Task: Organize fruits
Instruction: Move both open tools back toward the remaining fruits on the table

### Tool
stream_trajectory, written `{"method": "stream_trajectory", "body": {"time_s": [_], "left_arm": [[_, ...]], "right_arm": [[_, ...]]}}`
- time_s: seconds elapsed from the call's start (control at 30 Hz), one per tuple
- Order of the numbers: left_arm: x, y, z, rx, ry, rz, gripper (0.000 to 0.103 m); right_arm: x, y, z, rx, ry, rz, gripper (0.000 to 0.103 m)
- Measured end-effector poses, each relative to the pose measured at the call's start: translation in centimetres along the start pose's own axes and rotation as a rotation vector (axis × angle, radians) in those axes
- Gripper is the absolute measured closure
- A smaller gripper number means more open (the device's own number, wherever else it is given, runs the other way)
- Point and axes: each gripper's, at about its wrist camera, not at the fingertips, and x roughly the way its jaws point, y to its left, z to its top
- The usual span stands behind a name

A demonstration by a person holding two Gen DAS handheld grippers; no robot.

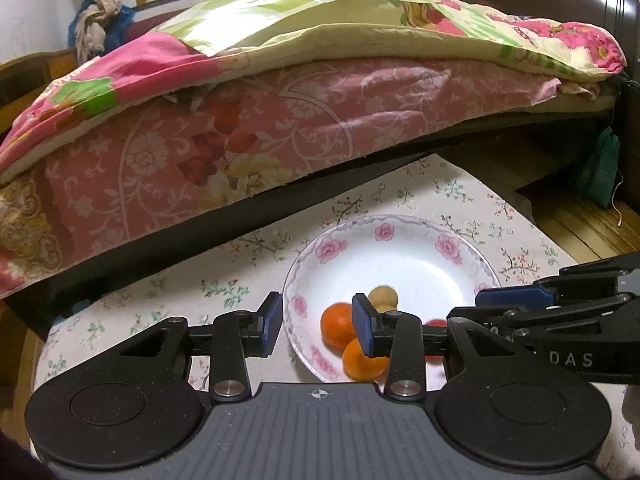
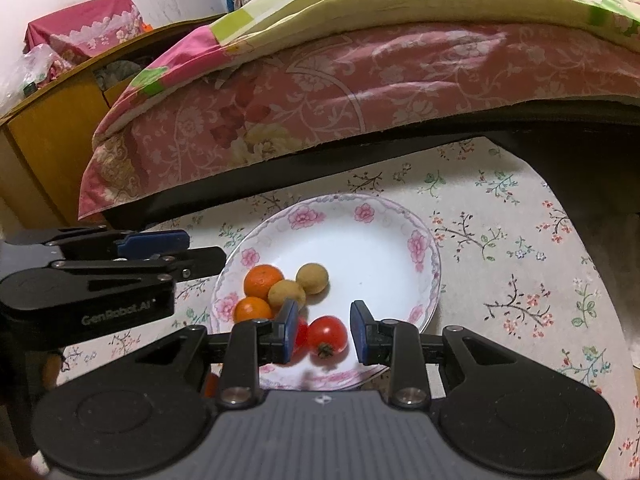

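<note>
plate [image 2: 420, 216] held six fruits at its 7 o'clock side: two oranges [image 2: 262, 280], two tan round fruits [image 2: 312, 278], two tomatoes [image 2: 328, 334]. gathering looked nearly done; no loose fruit seen on the floral cloth [image 2: 520, 264]. left gripper [image 1: 318, 326] stood partly open over the plate's rim, gripping nothing. right gripper [image 2: 324, 330] framed a tomato, pads clear of it, also empty. bed with pink quilt [image 1: 200, 152] at 12 o'clock; wooden cabinet [image 2: 52, 128] at 10.
</note>
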Motion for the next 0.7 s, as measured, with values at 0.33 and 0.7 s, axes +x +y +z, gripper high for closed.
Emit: {"method": "stream_trajectory", "body": {"time_s": [0.33, 0.7], "left_arm": [[-2.1, 0.2, -2.0, -0.005, 0.031, -0.020, 0.053], [-4.1, 0.7, -5.6, -0.002, 0.109, -0.057, 0.051]], "right_arm": [[-1.3, 1.5, -1.4, -0.036, 0.024, 0.013, 0.074], [-2.4, 3.4, -3.9, -0.086, 0.081, 0.027, 0.074]]}}
